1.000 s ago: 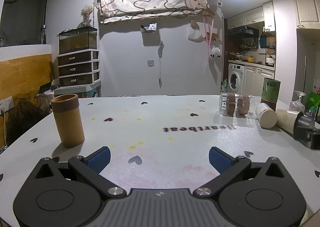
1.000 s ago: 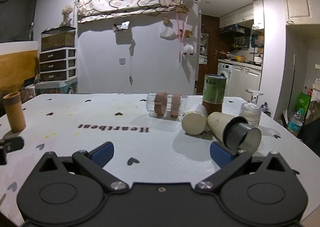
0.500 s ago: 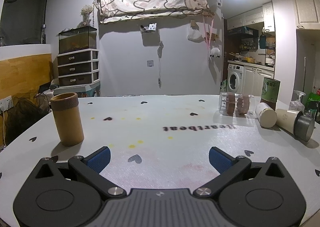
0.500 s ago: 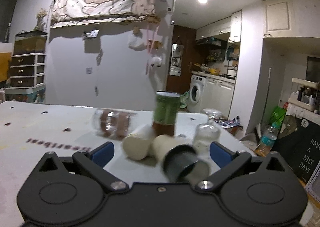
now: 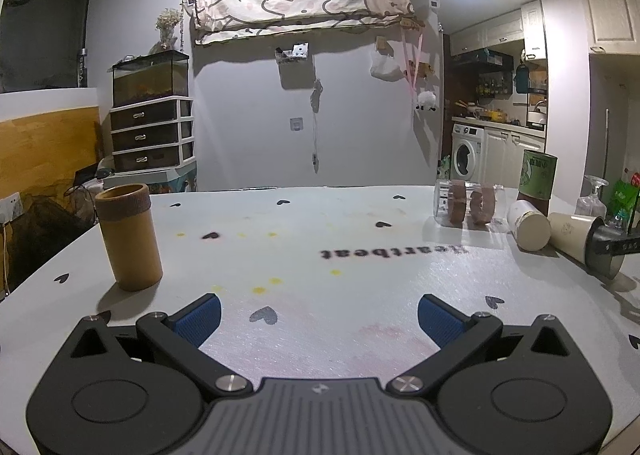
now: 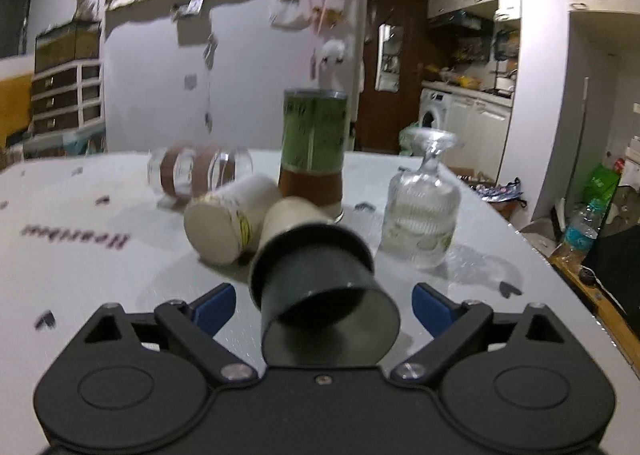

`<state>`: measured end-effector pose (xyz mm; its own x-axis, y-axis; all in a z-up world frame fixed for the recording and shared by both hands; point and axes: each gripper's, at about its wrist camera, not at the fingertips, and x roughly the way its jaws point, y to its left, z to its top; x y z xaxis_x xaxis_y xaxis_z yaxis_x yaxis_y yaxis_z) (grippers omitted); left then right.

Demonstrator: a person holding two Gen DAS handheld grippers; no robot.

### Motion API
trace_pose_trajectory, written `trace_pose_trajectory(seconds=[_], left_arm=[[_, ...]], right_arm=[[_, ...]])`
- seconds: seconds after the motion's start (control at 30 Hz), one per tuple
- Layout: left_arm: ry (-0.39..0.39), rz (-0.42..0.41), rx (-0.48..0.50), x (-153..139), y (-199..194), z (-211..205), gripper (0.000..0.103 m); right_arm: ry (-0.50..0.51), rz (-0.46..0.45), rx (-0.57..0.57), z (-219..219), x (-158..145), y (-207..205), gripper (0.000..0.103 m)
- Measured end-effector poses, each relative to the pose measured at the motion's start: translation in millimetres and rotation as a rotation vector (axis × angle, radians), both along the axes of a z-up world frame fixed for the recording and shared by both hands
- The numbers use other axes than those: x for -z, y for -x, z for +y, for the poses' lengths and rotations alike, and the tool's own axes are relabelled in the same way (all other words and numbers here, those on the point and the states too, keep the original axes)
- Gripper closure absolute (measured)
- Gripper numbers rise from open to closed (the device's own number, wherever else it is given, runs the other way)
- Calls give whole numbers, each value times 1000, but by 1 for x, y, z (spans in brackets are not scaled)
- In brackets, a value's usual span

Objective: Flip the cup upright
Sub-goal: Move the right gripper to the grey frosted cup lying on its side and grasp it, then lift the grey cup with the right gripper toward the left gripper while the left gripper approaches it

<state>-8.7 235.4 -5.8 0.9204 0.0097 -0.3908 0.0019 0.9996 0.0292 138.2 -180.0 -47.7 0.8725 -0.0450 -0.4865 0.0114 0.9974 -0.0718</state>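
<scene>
A cream paper cup with a dark sleeve [image 6: 320, 279] lies on its side on the white table, its open mouth toward my right gripper [image 6: 324, 305]. The gripper is open, its blue pads on either side of the cup's mouth end, not touching. The same cup shows at the far right in the left wrist view [image 5: 584, 241], with a right gripper finger [image 5: 618, 245] beside it. My left gripper [image 5: 318, 319] is open and empty, low over the table [image 5: 320, 335].
A second paper cup [image 6: 228, 223] lies on its side touching the first. A green can [image 6: 314, 153], a tipped glass jar [image 6: 196, 173] and an inverted wine glass [image 6: 422, 211] stand behind. A brown cylinder cup [image 5: 128, 235] stands upright at left.
My right gripper swung right and moved in on the sleeved paper cup, which now sits between its open fingers. The left gripper has not moved.
</scene>
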Motion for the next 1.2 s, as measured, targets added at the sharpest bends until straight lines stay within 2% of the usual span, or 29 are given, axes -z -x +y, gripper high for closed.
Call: trace_pose_trajectory(seconds=[0.07,0.13,0.2,0.4,0.53,0.8,0.93,1.2], left_arm=[[-2,0,1,0,0,0,0],[-1,0,-1,0,0,0,0],[1,-1,-3,0,0,-1,0],[7,1,-3,1,1,0,0],[10,2,4,2,1,1,0],[11,10,8,2,1,-1,0],[11,11,18,2,1,-2,0],[-3,25,19,3,-4,-2,0]], right_arm=[[8,16,-3,0,5,-3,7],[21,26,3,1,7,-4,17],[25,28,15,2,9,-2,22],[10,6,61,7,9,29,23],[-13,7,90,11,12,63,23],[-33,-7,70,25,11,125,23],[-49,-6,11,40,9,134,23],[-53,-13,-263,110,5,125,23]])
